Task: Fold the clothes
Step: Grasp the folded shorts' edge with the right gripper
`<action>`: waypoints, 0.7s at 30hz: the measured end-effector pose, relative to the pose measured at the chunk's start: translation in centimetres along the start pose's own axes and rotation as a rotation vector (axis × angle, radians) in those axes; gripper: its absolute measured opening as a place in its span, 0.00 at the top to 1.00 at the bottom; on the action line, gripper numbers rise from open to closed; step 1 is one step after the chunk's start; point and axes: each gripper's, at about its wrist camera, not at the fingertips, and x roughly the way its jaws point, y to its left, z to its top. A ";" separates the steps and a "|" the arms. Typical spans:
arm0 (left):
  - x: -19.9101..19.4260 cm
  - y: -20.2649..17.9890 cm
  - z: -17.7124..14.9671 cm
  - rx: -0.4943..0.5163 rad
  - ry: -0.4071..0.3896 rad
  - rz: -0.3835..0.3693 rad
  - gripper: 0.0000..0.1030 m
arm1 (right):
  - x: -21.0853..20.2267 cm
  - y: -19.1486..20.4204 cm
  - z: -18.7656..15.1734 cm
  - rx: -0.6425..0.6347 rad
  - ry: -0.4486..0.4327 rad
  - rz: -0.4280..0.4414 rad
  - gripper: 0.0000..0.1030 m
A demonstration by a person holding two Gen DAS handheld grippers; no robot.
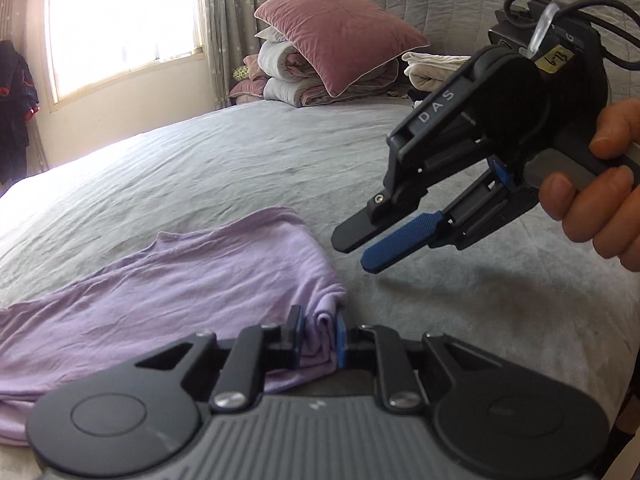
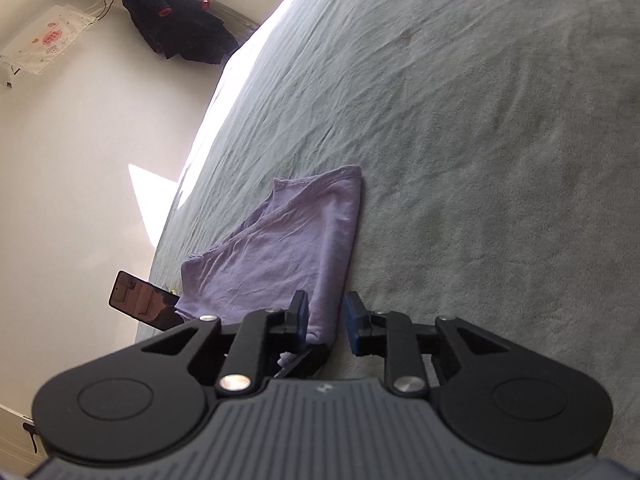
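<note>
Grey bed (image 1: 224, 168) seen, pillows stacked at far end. Lilac garment (image 1: 168, 288) laid part-folded at near left. Bunched corner pinched by left gripper (image 1: 318, 338). Right gripper (image 1: 370, 246) held above, fingers spread, nothing held. Fabric judged light, limp, slippery; best gripped at hems, corners. No containers seen.

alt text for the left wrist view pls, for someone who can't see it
The left gripper pinches a bunched edge of a lilac cotton garment lying on a grey quilted bedspread. A hand holds the right gripper in the air, empty, fingers slightly parted. Behind lies a pink pillow on folded bedding.
</note>
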 end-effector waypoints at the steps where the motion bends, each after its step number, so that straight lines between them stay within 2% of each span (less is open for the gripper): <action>1: -0.1 -0.5 -0.2 0.032 0.002 0.015 0.70 | 0.3 -0.1 0.2 -0.002 -0.003 0.000 0.63; 5: -0.2 -1.1 -0.3 0.069 0.004 0.042 0.70 | 2.0 0.3 1.2 -0.039 -0.039 -0.011 0.64; 6: -0.3 -1.0 -0.3 0.057 0.007 0.036 0.71 | 2.4 0.4 1.6 -0.053 -0.050 -0.017 0.65; 7: -0.3 -0.8 -0.1 0.044 0.010 0.029 0.79 | 2.8 0.5 2.0 -0.067 -0.061 -0.023 0.66; 8: -0.3 -0.9 0.0 0.040 0.010 0.030 0.86 | 3.4 0.6 2.3 -0.081 -0.074 -0.028 0.70; 9: -0.2 -1.2 0.1 0.051 0.012 0.040 0.89 | 4.0 0.7 2.7 -0.096 -0.087 -0.033 0.72; 13: -0.2 -2.4 0.3 0.090 0.023 0.084 0.93 | 5.3 0.3 3.9 -0.100 -0.135 -0.043 0.94; 16: -0.2 -2.8 0.8 0.070 0.026 0.094 0.95 | 5.6 -0.7 4.4 -0.041 -0.158 -0.003 0.95; 21: -1.1 -3.3 2.3 0.008 -0.003 0.100 0.96 | 4.9 -1.0 4.7 -0.023 -0.188 0.003 0.95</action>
